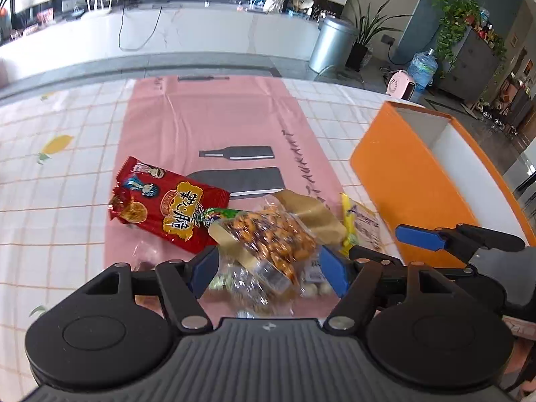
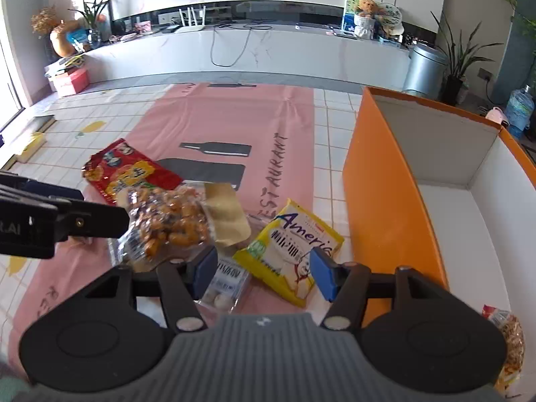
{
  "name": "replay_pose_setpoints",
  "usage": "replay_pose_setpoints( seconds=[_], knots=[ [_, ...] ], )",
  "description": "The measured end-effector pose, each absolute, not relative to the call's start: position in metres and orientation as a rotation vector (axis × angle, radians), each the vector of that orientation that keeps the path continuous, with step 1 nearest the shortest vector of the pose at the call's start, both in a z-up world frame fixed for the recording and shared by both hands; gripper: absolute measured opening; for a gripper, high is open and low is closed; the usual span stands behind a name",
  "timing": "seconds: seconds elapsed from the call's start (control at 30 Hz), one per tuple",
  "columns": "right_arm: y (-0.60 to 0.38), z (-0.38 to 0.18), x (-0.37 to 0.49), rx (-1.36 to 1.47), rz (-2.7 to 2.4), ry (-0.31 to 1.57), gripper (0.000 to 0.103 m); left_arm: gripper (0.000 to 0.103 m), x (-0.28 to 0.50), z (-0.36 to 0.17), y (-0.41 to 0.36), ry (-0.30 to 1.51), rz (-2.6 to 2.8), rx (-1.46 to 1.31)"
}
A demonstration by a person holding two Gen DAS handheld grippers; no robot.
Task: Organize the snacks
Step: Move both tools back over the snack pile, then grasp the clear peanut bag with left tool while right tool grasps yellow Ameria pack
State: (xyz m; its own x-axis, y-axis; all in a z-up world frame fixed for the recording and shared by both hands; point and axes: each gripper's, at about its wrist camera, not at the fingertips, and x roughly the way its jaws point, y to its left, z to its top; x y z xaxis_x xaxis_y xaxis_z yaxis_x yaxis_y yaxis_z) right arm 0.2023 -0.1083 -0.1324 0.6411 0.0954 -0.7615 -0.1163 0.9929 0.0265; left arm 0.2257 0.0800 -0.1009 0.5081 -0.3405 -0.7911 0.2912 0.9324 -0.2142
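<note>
A clear bag of orange-brown nuts [image 1: 268, 234] lies on the pink mat, between the spread fingers of my open left gripper [image 1: 269, 269]; it also shows in the right wrist view [image 2: 167, 221]. A red snack packet [image 1: 164, 206] lies to its left, also in the right wrist view [image 2: 129, 171]. A yellow packet [image 2: 289, 251] and a small clear packet of white candies [image 2: 224, 284] lie in front of my open right gripper [image 2: 263, 273]. The orange box [image 2: 385, 194] stands at the right, holding one snack bag [image 2: 509, 341].
The pink mat [image 1: 214, 120] covers a checked tablecloth [image 1: 57, 201]. The orange box [image 1: 408, 181] has a white divider inside. The right gripper's blue fingertip [image 1: 422, 236] reaches in beside the box. Beyond the table are a white counter, a metal bin and plants.
</note>
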Motion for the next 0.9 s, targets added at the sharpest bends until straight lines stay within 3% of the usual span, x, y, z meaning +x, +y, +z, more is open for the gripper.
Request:
replay_pose_setpoints(
  seconds=[0.5,0.6,0.67,0.73,0.9],
  knots=[
    [-0.115,-0.165,0.239,0.058,0.086,0.916,0.063,0.081,0.262,-0.139,0.087,1.032,-0.404,-0.22],
    [-0.114,-0.166,0.24,0.063,0.094,0.913,0.066,0.072,0.26,-0.137,0.081,1.015,-0.425,-0.214],
    [-0.113,-0.167,0.24,0.061,0.094,0.911,0.067,0.055,0.258,-0.135,0.077,1.005,-0.432,-0.197],
    [-0.112,-0.167,0.24,0.056,0.095,0.909,0.067,0.046,0.256,-0.132,0.072,0.995,-0.426,-0.171],
    [-0.112,-0.167,0.241,0.054,0.09,0.919,0.064,0.039,0.255,-0.129,0.069,1.002,-0.402,-0.176]
  ],
)
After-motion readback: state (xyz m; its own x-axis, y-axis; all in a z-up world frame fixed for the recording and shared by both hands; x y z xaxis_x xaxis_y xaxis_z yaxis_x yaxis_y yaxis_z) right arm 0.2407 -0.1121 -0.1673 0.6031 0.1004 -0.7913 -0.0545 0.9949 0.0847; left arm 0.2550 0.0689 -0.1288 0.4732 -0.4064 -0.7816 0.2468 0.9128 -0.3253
